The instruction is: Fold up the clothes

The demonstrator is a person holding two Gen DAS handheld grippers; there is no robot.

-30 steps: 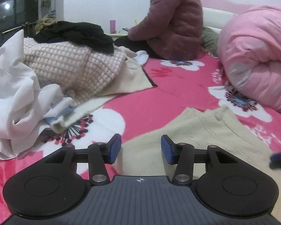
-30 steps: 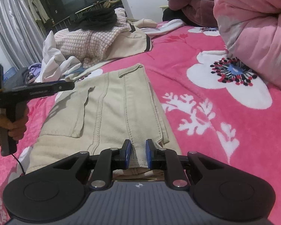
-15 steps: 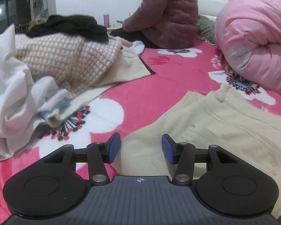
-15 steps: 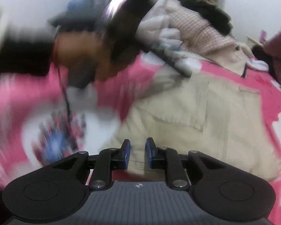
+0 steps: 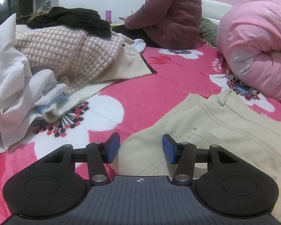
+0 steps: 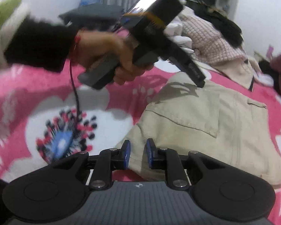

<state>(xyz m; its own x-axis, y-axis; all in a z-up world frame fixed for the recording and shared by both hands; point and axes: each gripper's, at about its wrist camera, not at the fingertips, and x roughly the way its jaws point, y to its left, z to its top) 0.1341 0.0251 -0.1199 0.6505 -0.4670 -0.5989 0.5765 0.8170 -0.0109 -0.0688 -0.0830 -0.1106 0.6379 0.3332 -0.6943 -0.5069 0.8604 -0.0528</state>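
Left wrist view: my left gripper (image 5: 141, 148) stands wide apart, empty, over the near edge of the beige trousers (image 5: 224, 123) on the bed (image 5: 149, 93).

Right wrist view: my right gripper (image 6: 137, 154) is narrowly parted, holding nothing I can see; trousers (image 6: 206, 127) ahead and right.

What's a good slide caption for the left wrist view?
Open left tool poised over the edge of folded beige trousers on a pink floral bedspread, unfolded laundry pile behind.
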